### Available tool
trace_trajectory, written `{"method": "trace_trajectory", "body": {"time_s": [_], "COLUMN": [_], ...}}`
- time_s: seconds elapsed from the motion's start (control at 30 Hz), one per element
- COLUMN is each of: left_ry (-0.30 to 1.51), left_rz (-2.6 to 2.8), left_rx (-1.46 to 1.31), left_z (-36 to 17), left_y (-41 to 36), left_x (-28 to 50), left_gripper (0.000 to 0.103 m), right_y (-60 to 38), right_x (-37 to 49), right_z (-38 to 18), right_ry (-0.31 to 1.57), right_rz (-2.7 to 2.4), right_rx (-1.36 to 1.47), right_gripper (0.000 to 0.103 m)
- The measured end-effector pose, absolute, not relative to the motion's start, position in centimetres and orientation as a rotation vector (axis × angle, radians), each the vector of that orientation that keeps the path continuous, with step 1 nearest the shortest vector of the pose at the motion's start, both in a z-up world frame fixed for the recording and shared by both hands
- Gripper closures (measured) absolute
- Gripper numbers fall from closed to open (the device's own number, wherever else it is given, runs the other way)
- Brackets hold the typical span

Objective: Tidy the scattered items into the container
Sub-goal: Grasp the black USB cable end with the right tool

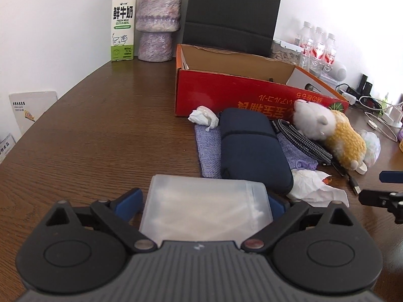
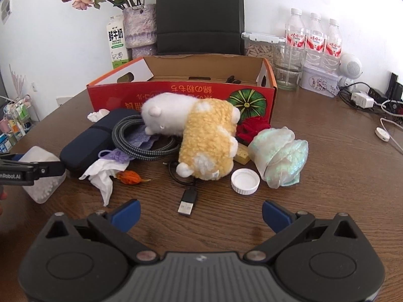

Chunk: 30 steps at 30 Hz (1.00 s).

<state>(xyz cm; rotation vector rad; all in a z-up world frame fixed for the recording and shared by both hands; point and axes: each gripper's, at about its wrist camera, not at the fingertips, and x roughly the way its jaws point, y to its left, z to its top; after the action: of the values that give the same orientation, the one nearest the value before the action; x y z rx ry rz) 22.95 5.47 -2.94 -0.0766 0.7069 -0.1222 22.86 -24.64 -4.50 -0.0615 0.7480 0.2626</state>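
Tidying barely begun: red box (image 2: 181,95) at upper centre nearly bare inside, pile still on the counter (image 2: 314,176) before it — plush toy (image 2: 201,136), navy pouch (image 1: 249,148), cable (image 2: 141,148), tissues (image 2: 103,173), white cap (image 2: 245,181). Left hand-held gripper (image 1: 205,201) pinching a translucent plastic box (image 1: 205,206), bottom centre. Right hand-held gripper (image 2: 201,214) spread, empty. Open counter at lower left; box's near wall to clear.

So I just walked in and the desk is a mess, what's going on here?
A person is tidying clutter into the red cardboard box. The left hand-held gripper is clamped on a frosted plastic box near the pile. The right hand-held gripper hangs open and empty over the table, in front of the USB cable and plush toy.
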Motion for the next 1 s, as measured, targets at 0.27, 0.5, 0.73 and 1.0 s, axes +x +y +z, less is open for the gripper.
{"method": "trace_trajectory", "body": {"time_s": [0.27,0.5,0.73,1.0], "left_ry": [0.682,0.674,0.675,0.682], "left_rz": [-0.079,-0.068,-0.067,-0.056], "left_rx": [-0.034,-0.019,-0.021,-0.011], "left_z": [-3.3,-3.4,-3.4,-3.3], "left_y": [4.7,4.4,4.4,4.2], "left_x": [22.1,21.8,21.8,21.3], "left_gripper": [0.01,0.011,0.01,0.011], "right_y": [-23.4,-23.0,-23.0,-23.0], "right_x": [23.7,24.1,23.6,23.5], "right_z": [-5.1,-5.1,-4.9,-4.9], "right_ry": [0.747,0.729,0.738,0.733], "right_rz": [0.268,0.277,0.278,0.286], "right_rx": [-0.094,-0.107,-0.11,-0.099], "right_gripper": [0.053,0.079,0.081,0.091]}}
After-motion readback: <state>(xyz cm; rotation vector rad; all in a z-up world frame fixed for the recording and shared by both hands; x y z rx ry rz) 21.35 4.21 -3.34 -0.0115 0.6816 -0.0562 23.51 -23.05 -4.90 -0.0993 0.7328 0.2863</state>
